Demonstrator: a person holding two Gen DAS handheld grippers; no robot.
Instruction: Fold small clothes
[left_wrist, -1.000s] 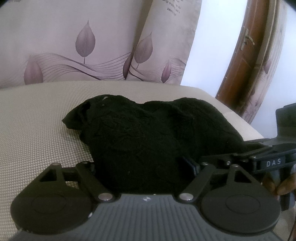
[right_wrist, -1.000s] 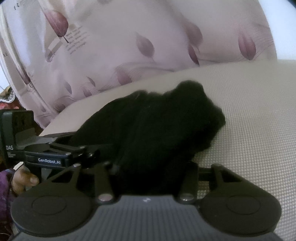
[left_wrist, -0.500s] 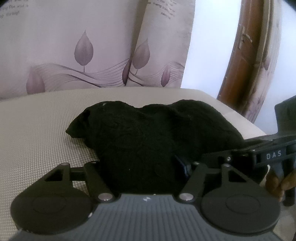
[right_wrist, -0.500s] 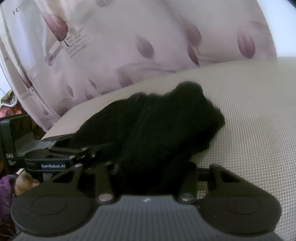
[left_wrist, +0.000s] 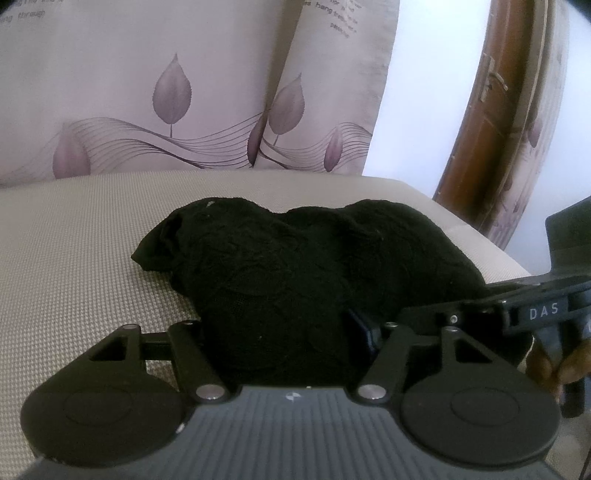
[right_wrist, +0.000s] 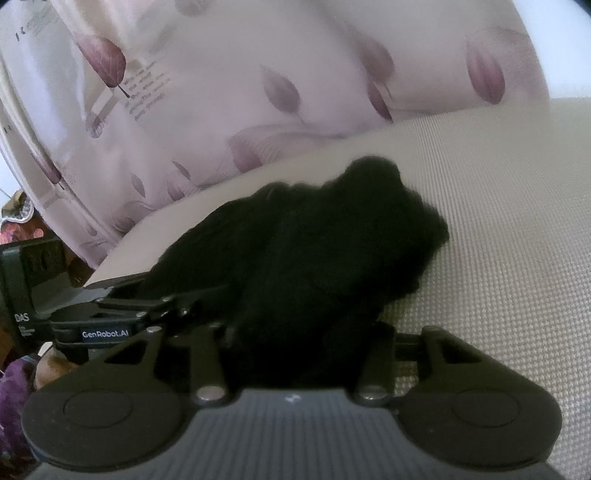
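Since the earlier frames, little has shifted: both wrist views have crept slightly nearer the cloth, which keeps the same bunched outline on the cushion.

Item: small black knitted garment, soft, crumpled, lying in a heap on the beige woven seat cushion, in front of the pale leaf-print curtain.

Progress, as a judgement: early to middle. The garment shows lumps and one loose flap at its far left edge, with no flat, squared fold visible. Smoothing and at least one clean fold appear to remain.

Left gripper: its near edge of the cloth fills the gap between the fingers and hides their tips. One blue-tinted pad shows pressed against the cloth's right side. The fingers appear set around the fabric, but whether they clamp it cannot be told.

Right gripper: the garment likewise bulges up between its fingers and covers the tips; grip state cannot be told.

Relation: both grippers meet the cloth at its near edge, side by side, each visible in the other's view.
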